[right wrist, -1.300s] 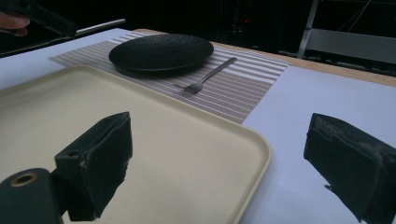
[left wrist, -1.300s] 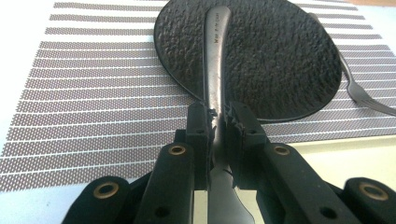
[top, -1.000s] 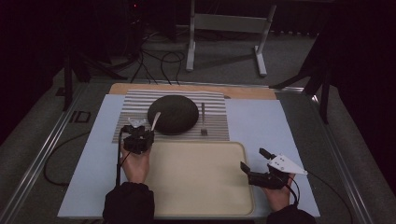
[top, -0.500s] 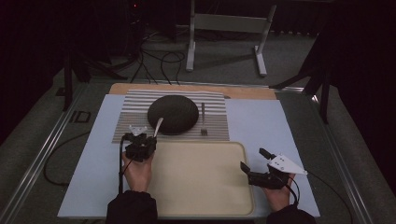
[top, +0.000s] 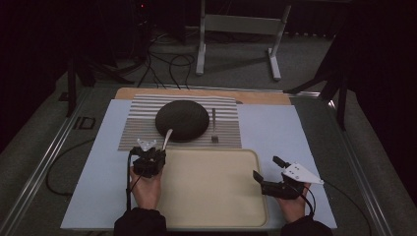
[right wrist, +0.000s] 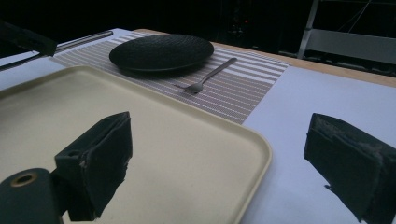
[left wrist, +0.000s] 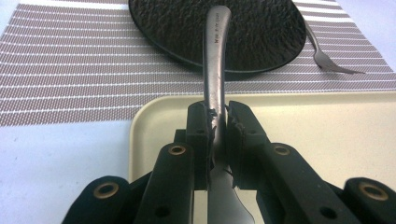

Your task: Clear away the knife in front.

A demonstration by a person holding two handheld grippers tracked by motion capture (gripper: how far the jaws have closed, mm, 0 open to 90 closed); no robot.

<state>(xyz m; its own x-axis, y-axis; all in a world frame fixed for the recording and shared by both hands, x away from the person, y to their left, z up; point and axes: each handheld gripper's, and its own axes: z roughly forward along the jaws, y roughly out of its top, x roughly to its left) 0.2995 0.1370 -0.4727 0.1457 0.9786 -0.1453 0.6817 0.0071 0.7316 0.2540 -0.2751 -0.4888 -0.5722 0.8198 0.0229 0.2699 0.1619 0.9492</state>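
Bench (top: 275, 132) carries a tray (top: 211, 196), a mat (top: 142, 130) and a plate (top: 182, 119). Left gripper (left wrist: 218, 116) pinches a knife (left wrist: 215, 56) over the tray's far-left corner, handle pointing at the plate. Right gripper (right wrist: 219, 154) hovers spread, farther off.

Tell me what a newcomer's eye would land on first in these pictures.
First, the left claw, shut on a metal utensil by its middle, the handle end pointing toward the black plate; it sits at the cream tray's far left corner. The plate rests on a striped placemat beyond the tray, with a fork lying to its right. The right claw hangs open at the tray's right edge, holding nothing.
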